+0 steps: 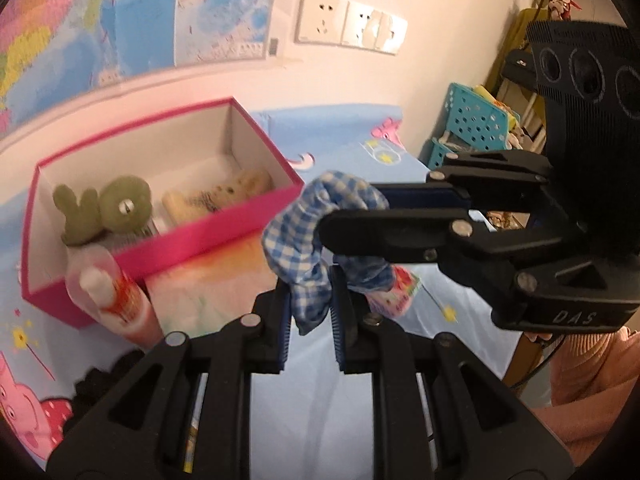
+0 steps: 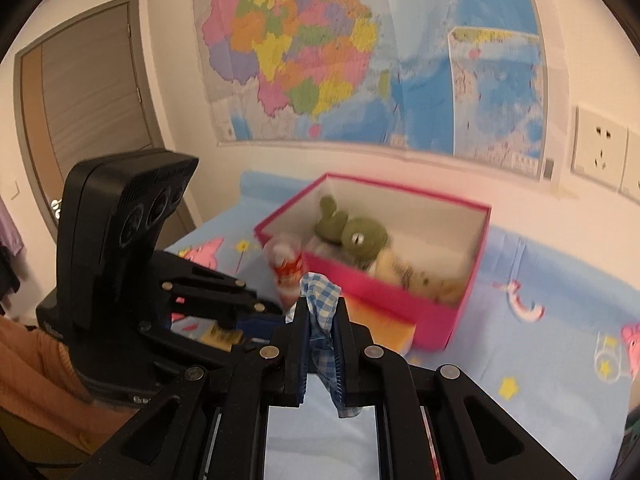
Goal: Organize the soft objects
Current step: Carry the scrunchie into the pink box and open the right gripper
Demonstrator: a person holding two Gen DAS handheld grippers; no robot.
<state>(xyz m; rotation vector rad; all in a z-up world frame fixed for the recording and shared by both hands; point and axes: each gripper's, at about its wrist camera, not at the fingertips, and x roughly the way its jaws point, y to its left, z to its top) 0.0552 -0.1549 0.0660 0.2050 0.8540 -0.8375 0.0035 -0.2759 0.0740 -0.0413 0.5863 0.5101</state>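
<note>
Left gripper [image 1: 310, 312]: its fingers [image 1: 282, 320] are squeezed on one end of the blue checked cloth [image 1: 296, 248]. The gap between them is small and the cloth fills it.
Right gripper [image 2: 322, 340]: its fingers [image 2: 300, 344] are pressed tight on the other end of the same cloth [image 2: 320, 300]. A bit of cloth pokes out above them and a bit hangs below.
Where the cloth is: held up in the air by both grippers, above the bed [image 1: 340, 360], in front of the pink box [image 1: 208, 236].
Box: open, sitting on the blue cartoon bed sheet near the wall. A green soft toy [image 1: 108, 208] and a tan soft toy [image 1: 240, 190] lie inside.
Bottle: a clear bottle with a red label [image 1: 108, 292] is just beside the box's near corner.
Only the left view shows: the right gripper [image 1: 348, 224] from the side with the cloth bunched at its tip, blue baskets [image 1: 472, 120] past the bed, and something black [image 1: 100, 380] on the sheet at the lower left.
Only the right view shows: a grey door [image 2: 92, 92], most of the big wall map [image 2: 360, 52], and the left gripper's body at the left.
Hard to see: both views are blurry. The tips of the left gripper are hidden in the right view. A small colourful pack [image 1: 400, 292] under the cloth is too blurred to name. An orange sleeve [image 2: 36, 376] is cut off at the edge.
</note>
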